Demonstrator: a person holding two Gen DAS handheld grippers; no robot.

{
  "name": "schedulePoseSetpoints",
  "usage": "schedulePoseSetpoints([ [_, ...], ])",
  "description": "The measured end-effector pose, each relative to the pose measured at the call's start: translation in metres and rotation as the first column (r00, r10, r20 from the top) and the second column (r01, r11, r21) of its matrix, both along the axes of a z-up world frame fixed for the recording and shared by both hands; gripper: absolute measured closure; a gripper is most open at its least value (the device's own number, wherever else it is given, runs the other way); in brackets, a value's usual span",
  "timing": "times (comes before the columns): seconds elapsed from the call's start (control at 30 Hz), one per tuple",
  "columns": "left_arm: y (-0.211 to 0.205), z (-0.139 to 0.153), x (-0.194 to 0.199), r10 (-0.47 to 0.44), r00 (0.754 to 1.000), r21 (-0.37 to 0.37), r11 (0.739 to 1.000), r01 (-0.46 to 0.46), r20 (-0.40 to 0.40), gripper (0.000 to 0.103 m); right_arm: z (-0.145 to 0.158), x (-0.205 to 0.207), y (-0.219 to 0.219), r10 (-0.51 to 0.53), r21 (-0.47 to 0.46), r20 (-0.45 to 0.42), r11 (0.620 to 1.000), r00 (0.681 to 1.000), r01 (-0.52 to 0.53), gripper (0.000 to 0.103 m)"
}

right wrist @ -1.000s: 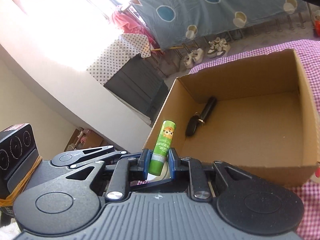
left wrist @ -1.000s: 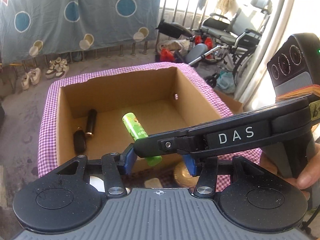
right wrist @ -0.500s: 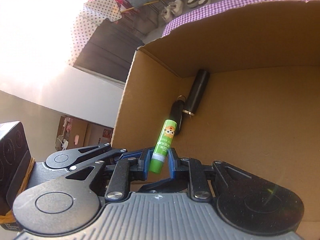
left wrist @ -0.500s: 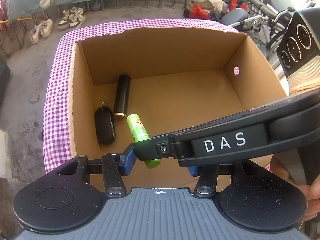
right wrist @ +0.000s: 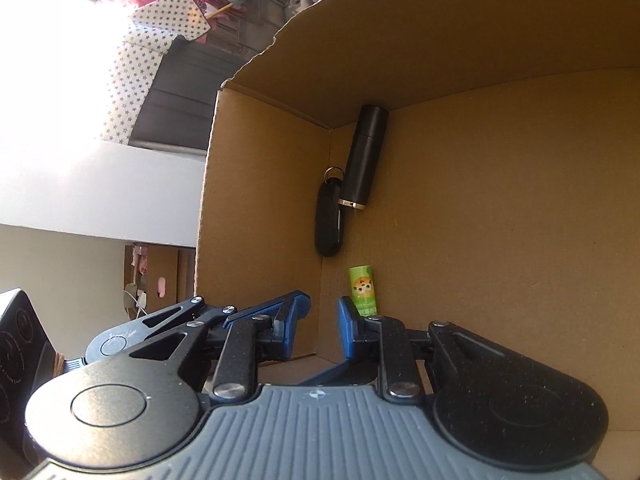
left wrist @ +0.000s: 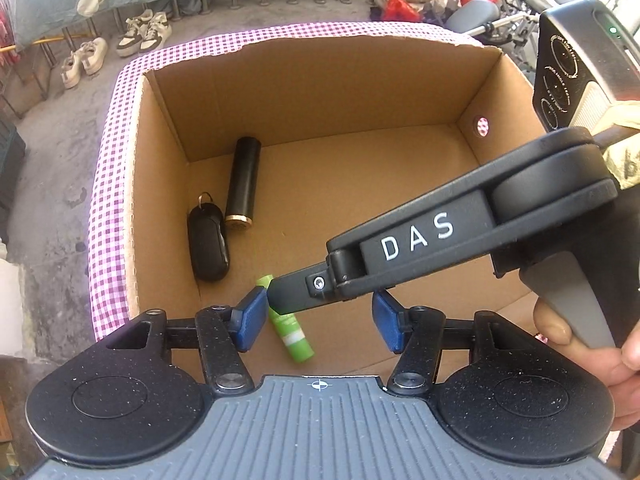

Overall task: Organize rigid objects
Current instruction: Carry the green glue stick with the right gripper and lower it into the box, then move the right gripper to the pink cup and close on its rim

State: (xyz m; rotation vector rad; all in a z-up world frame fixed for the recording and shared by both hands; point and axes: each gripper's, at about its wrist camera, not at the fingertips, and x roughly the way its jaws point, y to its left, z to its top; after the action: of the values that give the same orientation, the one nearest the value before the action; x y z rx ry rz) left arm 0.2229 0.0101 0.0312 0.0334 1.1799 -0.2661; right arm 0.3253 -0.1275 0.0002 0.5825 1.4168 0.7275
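A green tube [left wrist: 294, 338] [right wrist: 362, 290] lies loose on the floor of the cardboard box [left wrist: 132, 208], near its front left. Beside it are a black key fob [left wrist: 208, 242] [right wrist: 329, 224] and a black cylinder [left wrist: 242, 186] [right wrist: 364, 160]. My right gripper [right wrist: 316, 332] hangs low inside the box, its jaws opening with nothing between them; the tube rests just beyond its right pad. One of its fingers [left wrist: 400, 248] crosses the left wrist view. My left gripper [left wrist: 318, 320] hovers over the tube, jaws opening, pads clear of it.
The box stands on a purple checked cloth [left wrist: 108, 208]. A hand [left wrist: 560, 320] grips the right gripper's handle at the right edge. Shoes [left wrist: 84, 60] and a wheelchair [left wrist: 472, 16] stand on the floor beyond the box.
Both grippers dropped lower into the box. The right gripper let go of the green tube, which now lies on the box floor. The left jaws widened.
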Motion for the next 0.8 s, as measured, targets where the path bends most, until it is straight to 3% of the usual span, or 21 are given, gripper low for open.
schedulePoseSetpoints([
  [0.3, 0.003, 0.023, -0.014, 0.004, 0.998, -0.044, 0.999, -0.001, 0.068, 0.038, 0.024, -0.009, -0.013, -0.033, 0.060, 0.037, 0.998, 0.999, 0.031, 0.078],
  [0.47, 0.010, 0.048, -0.033, 0.020, 0.991, -0.129, 0.992, -0.003, 0.131, 0.037, 0.049, -0.030, -0.037, -0.078, 0.125, 0.088, 0.990, 0.993, 0.066, 0.078],
  [0.73, 0.010, 0.075, -0.098, -0.011, 0.960, -0.199, 0.977, 0.070, 0.281, 0.033, 0.094, -0.112, -0.103, -0.171, 0.222, 0.255, 0.968, 0.952, 0.114, 0.077],
  [0.8, 0.009, 0.073, -0.115, -0.018, 0.953, -0.215, 0.973, 0.086, 0.303, 0.032, 0.098, -0.138, -0.121, -0.205, 0.235, 0.296, 0.962, 0.933, 0.137, 0.065],
])
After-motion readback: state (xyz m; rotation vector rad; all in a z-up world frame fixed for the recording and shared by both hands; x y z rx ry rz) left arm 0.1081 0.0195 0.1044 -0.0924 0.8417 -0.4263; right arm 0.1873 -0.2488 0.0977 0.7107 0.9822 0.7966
